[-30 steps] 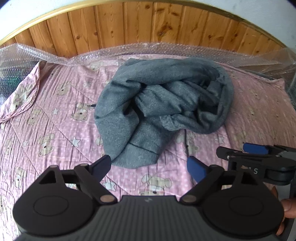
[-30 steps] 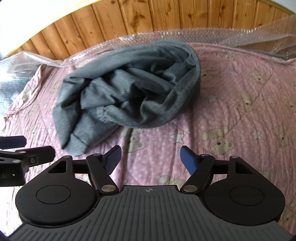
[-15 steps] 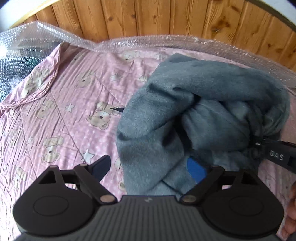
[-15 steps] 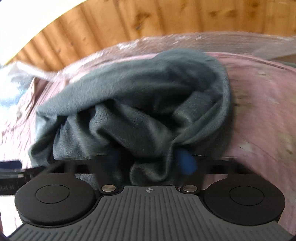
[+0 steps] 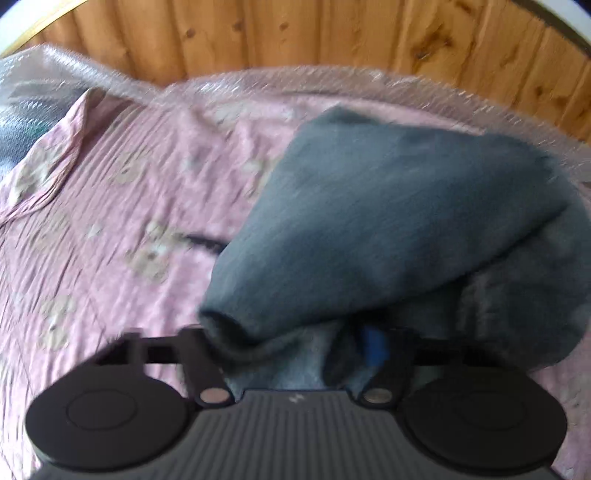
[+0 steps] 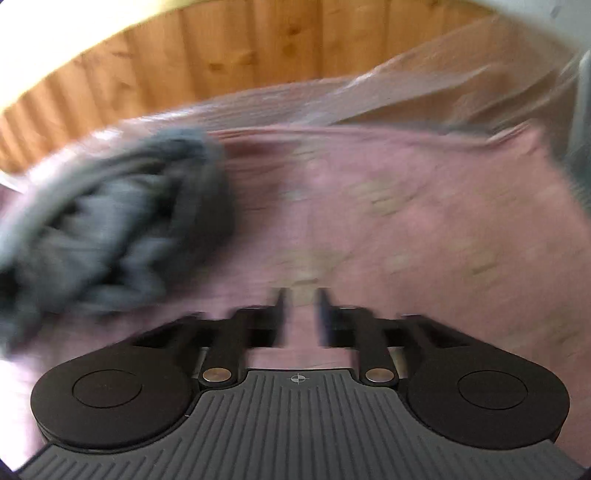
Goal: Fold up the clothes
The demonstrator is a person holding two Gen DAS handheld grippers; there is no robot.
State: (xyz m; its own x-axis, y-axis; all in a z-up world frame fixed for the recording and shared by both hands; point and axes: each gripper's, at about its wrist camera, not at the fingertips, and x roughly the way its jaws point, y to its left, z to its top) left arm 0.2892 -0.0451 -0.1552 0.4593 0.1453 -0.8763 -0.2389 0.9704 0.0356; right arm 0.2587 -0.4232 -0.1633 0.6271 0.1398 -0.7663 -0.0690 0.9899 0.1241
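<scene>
On a pink bear-print bedsheet (image 5: pixel 110 229), my left tongs (image 5: pixel 291 343) are closing over the grey garment's (image 5: pixel 388 221) near edge; I'd gather one layer. Right tongs (image 6: pixel 301 314) opening, empty.

A bedroom in a home is showing here. A pink quilted bedspread (image 5: pixel 110 229) printed with small teddy bears and stars is covering a bed and wrinkling toward its left edge. Clear bubble wrap (image 5: pixel 258 79) is lying along the far edge of the bed, where it is meeting a wall of knotty wooden panelling (image 5: pixel 332 33). A crumpled grey garment (image 5: pixel 369 221) is lying on the bedspread, which is suiting a household setting rather than a workplace.
</scene>
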